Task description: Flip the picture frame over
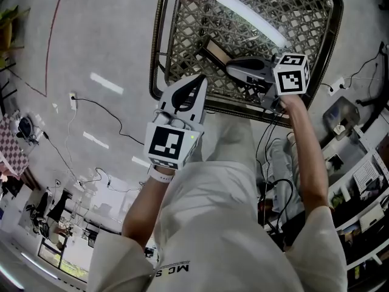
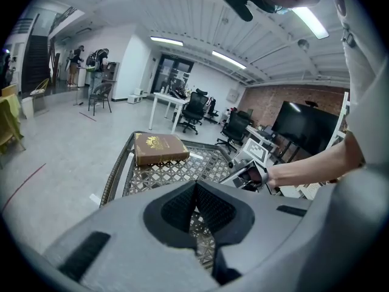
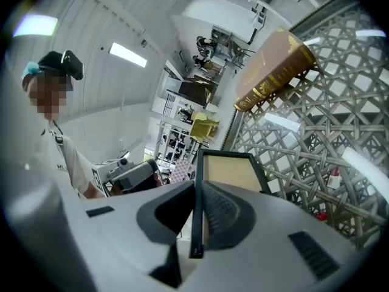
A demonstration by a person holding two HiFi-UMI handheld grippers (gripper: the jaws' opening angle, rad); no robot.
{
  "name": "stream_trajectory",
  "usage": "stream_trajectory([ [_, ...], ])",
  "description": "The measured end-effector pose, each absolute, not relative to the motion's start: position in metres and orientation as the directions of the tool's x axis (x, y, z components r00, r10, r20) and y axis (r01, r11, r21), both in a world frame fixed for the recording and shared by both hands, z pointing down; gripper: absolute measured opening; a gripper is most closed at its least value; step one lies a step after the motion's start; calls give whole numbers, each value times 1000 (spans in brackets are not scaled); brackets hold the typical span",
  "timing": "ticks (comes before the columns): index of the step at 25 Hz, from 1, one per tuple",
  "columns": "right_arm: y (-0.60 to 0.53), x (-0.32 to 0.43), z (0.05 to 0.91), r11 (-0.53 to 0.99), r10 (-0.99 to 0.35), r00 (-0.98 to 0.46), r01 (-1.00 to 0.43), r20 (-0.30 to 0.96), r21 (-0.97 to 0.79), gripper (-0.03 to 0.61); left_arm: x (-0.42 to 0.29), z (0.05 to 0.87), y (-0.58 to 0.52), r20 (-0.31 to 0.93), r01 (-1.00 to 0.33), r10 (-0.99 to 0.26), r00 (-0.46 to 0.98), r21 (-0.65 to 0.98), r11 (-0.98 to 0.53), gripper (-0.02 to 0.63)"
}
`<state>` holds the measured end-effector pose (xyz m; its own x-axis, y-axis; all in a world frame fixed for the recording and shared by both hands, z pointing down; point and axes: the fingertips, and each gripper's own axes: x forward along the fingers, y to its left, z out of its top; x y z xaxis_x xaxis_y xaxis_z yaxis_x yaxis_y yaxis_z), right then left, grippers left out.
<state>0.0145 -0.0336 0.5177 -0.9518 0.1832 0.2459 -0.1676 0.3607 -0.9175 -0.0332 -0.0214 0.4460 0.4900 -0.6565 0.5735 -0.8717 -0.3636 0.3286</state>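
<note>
Right tool [image 3: 197, 190] clamps the picture frame [image 3: 230, 174], tan-faced in its view alone.

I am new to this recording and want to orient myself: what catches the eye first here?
The right gripper clamps the black picture frame by its edge, over the lattice table. A brown book lies at the table's far end, and the left gripper is shut on nothing.
</note>
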Motion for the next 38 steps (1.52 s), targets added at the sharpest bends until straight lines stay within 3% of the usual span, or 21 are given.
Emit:
stream_trajectory([
  [7, -57, 19, 519, 264, 131, -978, -122, 161, -957, 54, -30, 449, -29, 581, -873, -652, 488, 330, -359, 25],
  [17, -75, 33, 519, 270, 88, -985, -117, 145, -956, 55, -24, 452, -38, 585, -873, -648, 488, 333, -358, 25],
  [27, -105, 53, 529, 381, -32, -954, -287, 298, -879, 18, -16, 452, -39, 591, -867, -635, 497, 335, -368, 25],
  [33, -114, 66, 548, 387, -93, -933, -356, 348, -851, 18, -13, 457, -46, 588, -865, -634, 502, 337, -371, 25],
  [38, -113, 68, 545, 476, -132, -905, -417, 406, -774, 18, -13, 455, -43, 586, -864, -635, 504, 336, -376, 25],
])
